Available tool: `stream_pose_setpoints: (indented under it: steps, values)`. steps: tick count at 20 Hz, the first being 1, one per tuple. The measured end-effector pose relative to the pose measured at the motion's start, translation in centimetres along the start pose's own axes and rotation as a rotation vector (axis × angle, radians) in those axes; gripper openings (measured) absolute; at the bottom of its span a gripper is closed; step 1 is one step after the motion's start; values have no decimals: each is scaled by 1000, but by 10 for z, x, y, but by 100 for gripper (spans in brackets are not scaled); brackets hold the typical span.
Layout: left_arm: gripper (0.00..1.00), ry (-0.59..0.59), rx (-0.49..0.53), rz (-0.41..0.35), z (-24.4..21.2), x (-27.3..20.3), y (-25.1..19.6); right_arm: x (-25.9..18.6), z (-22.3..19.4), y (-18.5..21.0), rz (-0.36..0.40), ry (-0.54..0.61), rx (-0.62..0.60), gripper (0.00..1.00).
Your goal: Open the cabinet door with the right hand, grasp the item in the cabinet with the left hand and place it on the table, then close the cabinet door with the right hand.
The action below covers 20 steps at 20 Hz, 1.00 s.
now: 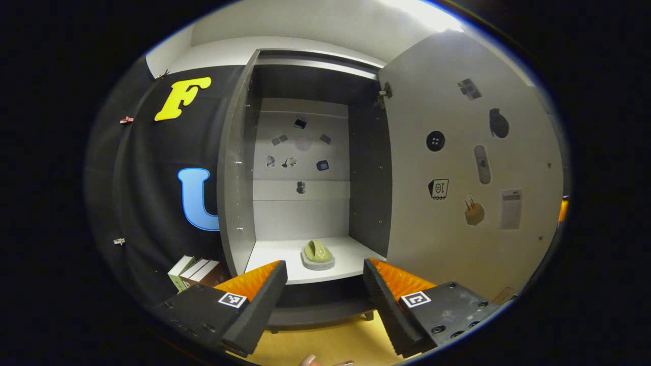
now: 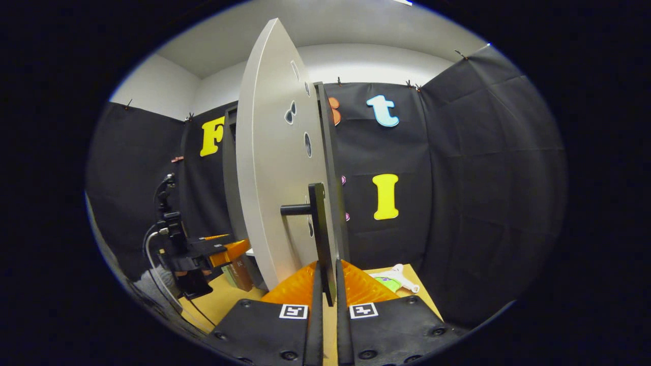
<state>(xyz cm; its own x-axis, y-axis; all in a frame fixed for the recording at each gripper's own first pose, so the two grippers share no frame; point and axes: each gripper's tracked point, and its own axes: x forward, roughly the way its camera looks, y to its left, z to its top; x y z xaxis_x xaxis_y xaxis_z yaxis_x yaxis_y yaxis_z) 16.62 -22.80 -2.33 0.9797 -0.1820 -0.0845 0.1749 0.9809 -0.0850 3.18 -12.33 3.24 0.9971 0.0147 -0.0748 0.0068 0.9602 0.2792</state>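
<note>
Tongs in the left hand (image 1: 325,277) stand wide apart and hold nothing, aimed straight into the open cabinet (image 1: 305,152). The item (image 1: 318,252), a small green thing resting on a pale pad, lies dead ahead of them on the cabinet shelf (image 1: 269,259), seen right in the gap between the two fingers and a little farther in than their tips. It sits near the front edge of that shelf, slightly toward the left finger's side of the middle. Its long axis looks to run roughly across the line of the tongs, though the lens makes that hard to swear to.

Over on the other side, the right tongs (image 2: 325,284) are closed narrow on the dark handle (image 2: 319,229) of the cabinet door (image 2: 274,168), which is swung wide and seen nearly edge-on. Far off to the left of these, the left hand's tool (image 2: 203,251) hovers over the bench (image 2: 224,300).

By my reckoning the left tongs are the nearer pair by a long way, and a straight push forward with a slight drop should bring the fingers either side of the item
</note>
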Motion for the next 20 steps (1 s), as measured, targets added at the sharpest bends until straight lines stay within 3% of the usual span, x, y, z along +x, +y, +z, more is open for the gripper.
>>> stream_pose_setpoints:
  steps: [2,4,5,6,9,13,20]
  values:
    - [95,23,-32,4,-1,13,-2,-10,-8,-8,35,18,31,19]
    - [95,32,-65,16,0,29,0,-23,-12,-46,-62,21,5,32]
    - [95,38,-73,18,1,39,0,-30,-14,-64,-112,21,1,29]
    - [95,42,-70,23,4,49,0,-33,-16,-81,-158,16,13,33]
    - [95,62,-20,42,8,86,6,-40,-17,-131,-291,-12,45,100]
    - [95,101,-47,42,11,144,10,-43,-20,-177,-381,-36,42,97]
    - [94,257,-47,68,-25,227,27,-28,-49,-240,-496,55,-4,97]
